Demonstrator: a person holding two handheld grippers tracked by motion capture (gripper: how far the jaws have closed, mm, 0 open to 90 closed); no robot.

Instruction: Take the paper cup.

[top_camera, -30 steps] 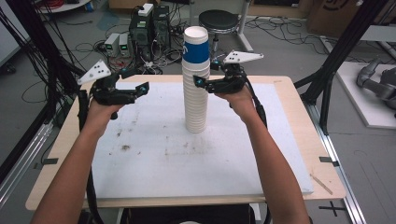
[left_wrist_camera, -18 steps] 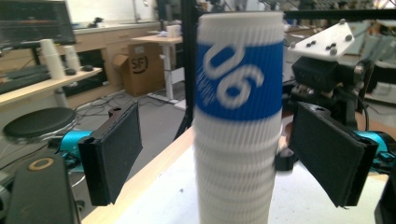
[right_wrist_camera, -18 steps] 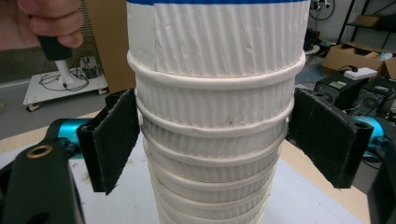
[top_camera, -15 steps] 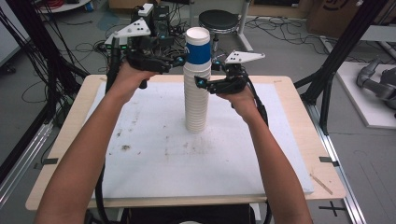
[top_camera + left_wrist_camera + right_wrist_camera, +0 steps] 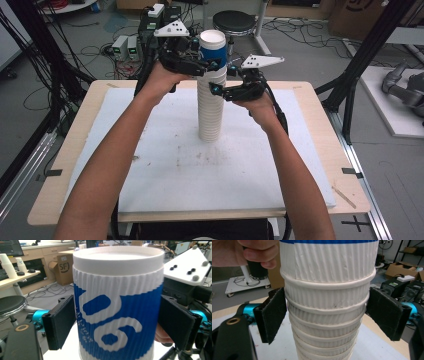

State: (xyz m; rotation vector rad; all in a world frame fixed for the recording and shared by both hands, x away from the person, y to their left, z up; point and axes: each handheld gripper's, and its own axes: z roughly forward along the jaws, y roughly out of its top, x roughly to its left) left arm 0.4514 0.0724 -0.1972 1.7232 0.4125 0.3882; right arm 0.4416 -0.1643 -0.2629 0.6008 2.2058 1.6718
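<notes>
- A tall stack of white cups is seen standing upright near the far middle of the tabletop; every place below is given from this stack.
- Partway up the stack, the right tongs are set around the white cups, pads beside the ribbed wall; whether they press cannot be told.
- At the stack's top, the blue-printed cup is bracketed by the left tongs, which have just been closing; firm contact cannot be told.
- Judged so, the top cup is not yet lifted off; separating it remains.
</notes>
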